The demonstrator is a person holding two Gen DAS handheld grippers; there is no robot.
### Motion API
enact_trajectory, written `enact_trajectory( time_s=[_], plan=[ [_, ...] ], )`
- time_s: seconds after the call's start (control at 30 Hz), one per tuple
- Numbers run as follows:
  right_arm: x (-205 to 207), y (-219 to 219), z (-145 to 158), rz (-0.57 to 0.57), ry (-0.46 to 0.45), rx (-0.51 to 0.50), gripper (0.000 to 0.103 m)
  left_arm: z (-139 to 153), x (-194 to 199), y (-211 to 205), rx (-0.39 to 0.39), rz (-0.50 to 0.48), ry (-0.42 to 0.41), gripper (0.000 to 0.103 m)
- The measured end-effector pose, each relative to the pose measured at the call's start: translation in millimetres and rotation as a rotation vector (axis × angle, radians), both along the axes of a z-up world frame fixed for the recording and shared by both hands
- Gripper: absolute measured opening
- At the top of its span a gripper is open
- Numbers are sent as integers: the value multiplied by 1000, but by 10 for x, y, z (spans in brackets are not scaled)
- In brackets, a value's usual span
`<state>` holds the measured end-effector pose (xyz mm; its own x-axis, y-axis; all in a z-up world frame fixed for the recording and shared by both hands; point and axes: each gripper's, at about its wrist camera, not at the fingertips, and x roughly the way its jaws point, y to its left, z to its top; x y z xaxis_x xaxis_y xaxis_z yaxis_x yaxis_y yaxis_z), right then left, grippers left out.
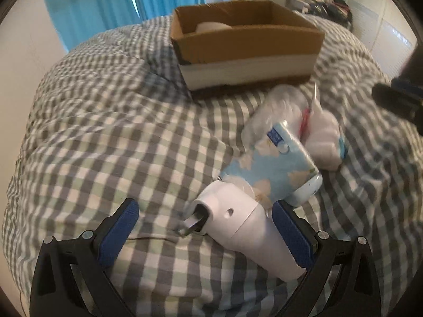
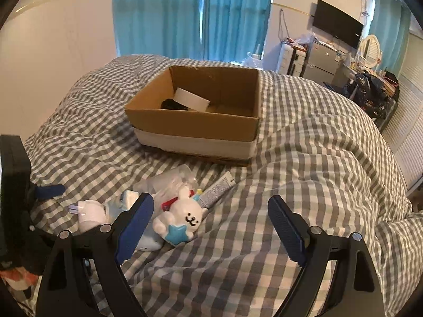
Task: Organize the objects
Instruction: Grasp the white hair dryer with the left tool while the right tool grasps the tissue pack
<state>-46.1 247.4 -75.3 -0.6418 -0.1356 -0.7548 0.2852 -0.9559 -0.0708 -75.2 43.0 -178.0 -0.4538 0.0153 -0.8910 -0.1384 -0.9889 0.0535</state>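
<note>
A cardboard box (image 1: 246,45) stands on the checked bed; it also shows in the right wrist view (image 2: 195,129), with a white strip and a dark item inside. A pile lies in front of it: a white plug adapter (image 1: 238,222), a blue floral power bank (image 1: 272,166), a clear plastic bottle (image 1: 277,108), a white bunny toy (image 2: 179,219), a tube (image 2: 219,187). My left gripper (image 1: 206,211) is open, its fingers on either side of the adapter, the right pad touching it. My right gripper (image 2: 211,211) is open and empty above the bed, just right of the bunny toy.
The grey and white checked duvet (image 2: 317,158) covers the bed. Blue curtains (image 2: 190,13) hang behind. A TV (image 2: 338,26), fridge and cluttered furniture (image 2: 370,92) stand at the far right. The left gripper's body (image 2: 15,185) shows at the right wrist view's left edge.
</note>
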Motion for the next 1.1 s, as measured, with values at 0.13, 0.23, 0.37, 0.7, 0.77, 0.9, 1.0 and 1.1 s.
enact_trajectory(
  time_s=[0.13, 0.23, 0.37, 0.7, 0.77, 0.9, 1.0, 1.1],
  plan=[
    [9, 31, 5, -11, -4, -6, 88, -67, 13, 94, 9, -58, -23, 103],
    [4, 20, -7, -15, -8, -2, 88, -211, -13, 233, 11, -144, -88, 103],
    [20, -3, -4, -13, -6, 0, 88, -299, -38, 285, -5, -162, -118, 100],
    [80, -29, 46, -8, 6, -6, 88, 99, 52, -69, 180, -56, -35, 62],
    [85, -54, 46, -1, 5, -7, 88, 198, 75, -93, 186, -55, -9, 62],
    [89, -119, 27, 20, 0, -7, 88, 481, 78, -240, 161, -28, 84, 62],
    [62, -240, -46, 56, -22, -2, 88, 601, -39, -406, 114, 5, 151, 62],
    [20, -398, -162, 110, -61, 4, 88, 640, -87, -525, 90, 35, 170, 62]
  ],
)
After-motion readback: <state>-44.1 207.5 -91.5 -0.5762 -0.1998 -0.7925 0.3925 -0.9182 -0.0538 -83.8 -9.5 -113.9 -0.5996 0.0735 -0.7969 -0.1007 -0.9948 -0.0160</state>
